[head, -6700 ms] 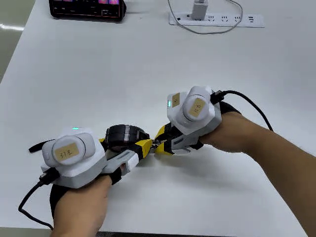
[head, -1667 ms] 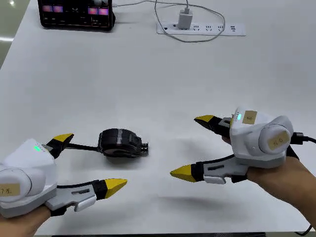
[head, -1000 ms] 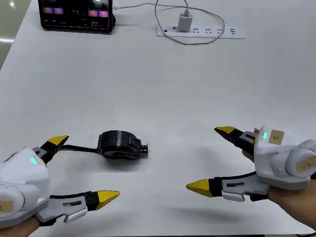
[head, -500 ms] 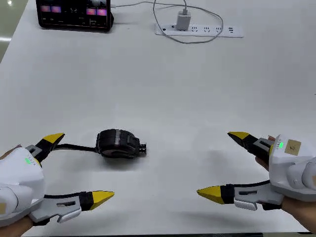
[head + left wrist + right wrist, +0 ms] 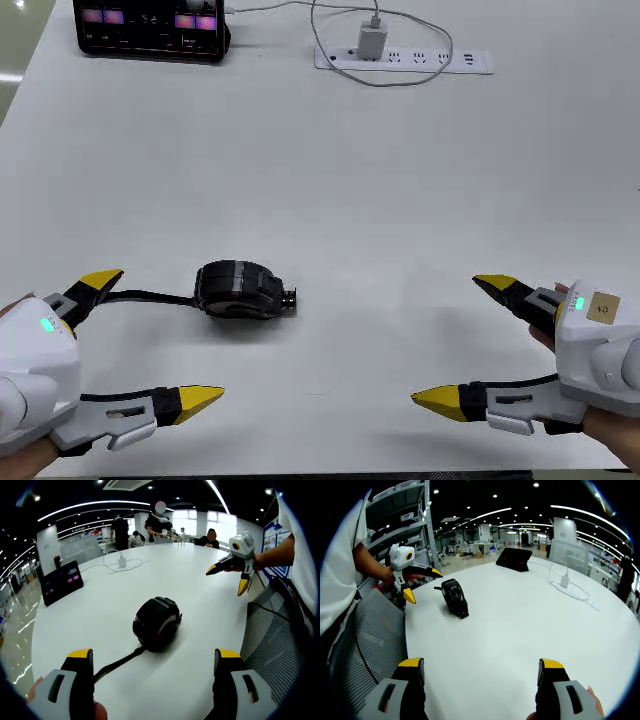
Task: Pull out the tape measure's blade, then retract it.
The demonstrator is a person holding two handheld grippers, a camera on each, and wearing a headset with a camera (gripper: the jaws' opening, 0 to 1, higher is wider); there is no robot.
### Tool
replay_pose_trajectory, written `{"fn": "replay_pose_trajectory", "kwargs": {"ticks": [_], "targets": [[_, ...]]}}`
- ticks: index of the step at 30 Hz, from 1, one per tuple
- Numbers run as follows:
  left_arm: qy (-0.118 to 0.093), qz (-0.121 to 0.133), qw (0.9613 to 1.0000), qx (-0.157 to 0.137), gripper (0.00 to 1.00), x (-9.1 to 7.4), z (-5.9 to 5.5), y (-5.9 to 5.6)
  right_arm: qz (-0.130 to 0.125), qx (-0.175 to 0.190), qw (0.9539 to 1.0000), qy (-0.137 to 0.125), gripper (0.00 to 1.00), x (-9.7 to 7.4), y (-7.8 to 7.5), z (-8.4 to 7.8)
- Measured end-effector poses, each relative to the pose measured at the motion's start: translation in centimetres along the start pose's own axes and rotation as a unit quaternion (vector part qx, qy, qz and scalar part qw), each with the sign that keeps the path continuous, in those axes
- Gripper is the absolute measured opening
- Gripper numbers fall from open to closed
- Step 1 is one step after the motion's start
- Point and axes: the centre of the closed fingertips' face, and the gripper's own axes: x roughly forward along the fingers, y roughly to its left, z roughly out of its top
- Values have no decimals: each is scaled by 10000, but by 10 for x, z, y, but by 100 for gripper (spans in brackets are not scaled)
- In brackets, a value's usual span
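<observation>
The black tape measure (image 5: 240, 290) lies on the white table (image 5: 330, 180), blade drawn in, with its black wrist strap (image 5: 150, 296) trailing to the left. My left gripper (image 5: 152, 338) stands open at the near left, one yellow fingertip beside the strap's end, holding nothing. My right gripper (image 5: 462, 342) is open at the near right, well apart from the case. In the left gripper view the tape measure (image 5: 156, 622) sits just ahead of the left gripper (image 5: 154, 655), and the right gripper (image 5: 226, 581) hovers beyond. In the right gripper view the tape measure (image 5: 455, 596) lies far off beside the left gripper (image 5: 423, 585).
A dark tablet (image 5: 150, 25) stands at the far left edge. A white power strip (image 5: 405, 58) with a plugged charger and looped cable lies at the back. A mesh chair (image 5: 280, 635) stands off the table's near side. People are in the background.
Earlier both grippers were closed in at the tape measure. Over the last second they have drawn back and apart toward the near edge, open, while the tape measure stayed in place.
</observation>
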Motion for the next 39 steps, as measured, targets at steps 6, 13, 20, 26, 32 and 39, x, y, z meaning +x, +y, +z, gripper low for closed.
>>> {"fn": "replay_pose_trajectory", "kwargs": {"ticks": [6,13,20,26,32,39], "targets": [[15,9,10000,8,99,-1,0,1,8,-1,10000,15,94,-1,0,-1],[25,-7,10000,12,99,-2,-1,1,15,-14,10000,39,94,-2,0,-2],[30,-16,10000,9,99,-2,-2,3,21,-13,10000,60,94,-2,0,-4],[47,-60,9999,80,99,-3,-2,2,28,-16,9999,95,94,-3,0,-6],[71,-78,9998,138,99,-4,-3,2,40,-11,9999,114,94,-4,1,-7],[138,-118,9997,171,99,-4,-7,1,42,-10,9999,128,94,-4,2,-7]]}}
